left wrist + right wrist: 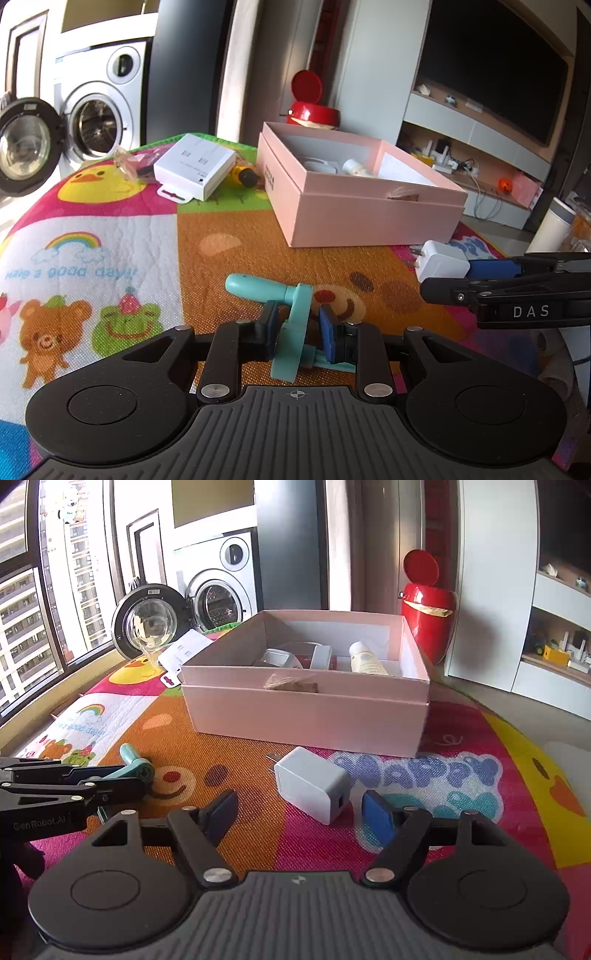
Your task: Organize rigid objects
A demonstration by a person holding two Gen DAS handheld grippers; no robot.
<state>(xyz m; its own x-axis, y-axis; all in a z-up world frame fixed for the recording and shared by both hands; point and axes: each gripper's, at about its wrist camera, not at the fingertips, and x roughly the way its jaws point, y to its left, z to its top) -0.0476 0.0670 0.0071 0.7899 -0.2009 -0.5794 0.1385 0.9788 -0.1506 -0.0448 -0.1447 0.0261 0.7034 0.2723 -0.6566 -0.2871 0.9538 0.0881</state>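
Our left tongs (301, 332) sit nearly closed around the teal crank handle (291, 314); the left pad presses its arm, while the blue pad (327, 334) on the right looks just shy of it, so we cannot tell whether the grip is firm. The handle's rounded knob points away to the left, low over the play mat (207, 266), and whether the piece rests on the mat or is lifted we cannot tell.

Our right tongs (301, 808) stand wide open, one finger on each side of the white plug adapter (312, 784). The adapter lies flat on the mat with its prongs pointing away toward the box, and neither pad touches it. From the left wrist view the right tongs come in from the side, their tip reaching the adapter.

Just beyond both tongs sits the open pink box (306, 716), resting in its own lid. Inside we see a cream tube (365, 659) toward the right and some grey and white items beside it, too hidden to name.

Behind the box on the left lie a white flat package (194, 168) and a small yellow bottle with a dark cap (243, 175). Farther off stand a red bin (426, 624) with its lid up and a washing machine (218, 587) with its door open.
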